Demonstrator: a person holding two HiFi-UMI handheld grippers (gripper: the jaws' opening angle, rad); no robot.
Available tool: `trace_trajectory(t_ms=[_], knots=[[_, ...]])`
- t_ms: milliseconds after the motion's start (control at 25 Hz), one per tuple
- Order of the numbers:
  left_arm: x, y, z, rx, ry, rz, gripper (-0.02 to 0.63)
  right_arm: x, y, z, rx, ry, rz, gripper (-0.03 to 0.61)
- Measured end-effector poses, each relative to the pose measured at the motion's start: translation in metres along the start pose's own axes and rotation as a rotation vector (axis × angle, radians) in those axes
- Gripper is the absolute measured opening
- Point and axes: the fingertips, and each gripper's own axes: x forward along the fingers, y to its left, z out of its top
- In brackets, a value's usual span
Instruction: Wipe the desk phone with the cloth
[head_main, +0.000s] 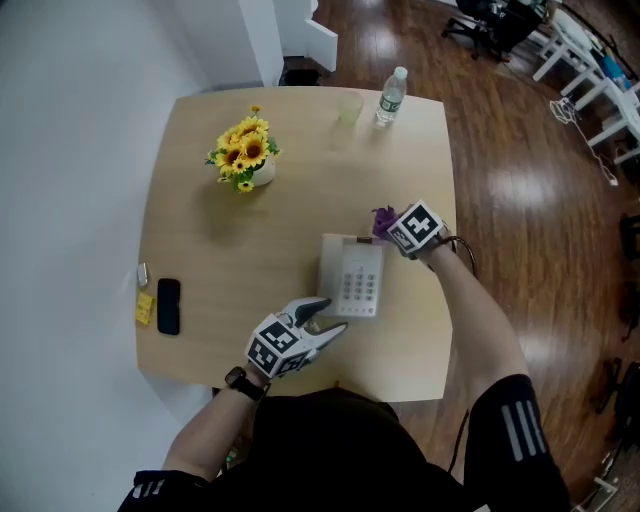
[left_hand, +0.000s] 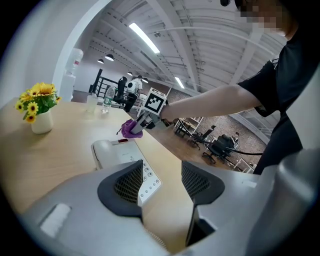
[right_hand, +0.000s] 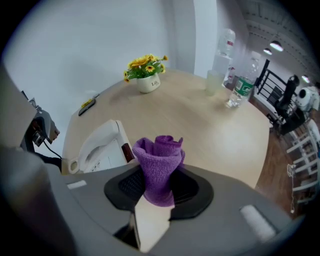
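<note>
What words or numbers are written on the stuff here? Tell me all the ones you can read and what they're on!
No text is clear enough to quote in any view.
On the white vase: small dark print, too blurred to read.
On the water bottle: a green label, print too small to read.
On the desk phone: key markings, too small to read.

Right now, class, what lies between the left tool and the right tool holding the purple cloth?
The white desk phone lies between the left tool and the right tool with its purple cloth; the head view shows it.
</note>
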Motion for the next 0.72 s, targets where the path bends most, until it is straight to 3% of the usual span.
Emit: trace_trajectory(t_ms=[160,360,720], knots=[[0.001,-0.005,0.0,0.009,0.002,-0.004,0.238,-0.004,0.008,-0.001,0.085,-0.128,-0.004,0.13],[-0.001,-0.006,0.0,0.014,0.001,-0.003,0.238,-0.011,0.03,-0.014,0.124,-0.286,-0.073,0.129],[0.001,-0.017,0.001,0.033,-0.001,-0.007,0.238,0.001,0.088,-0.066,0.072,-0.277,-0.077,0.129]])
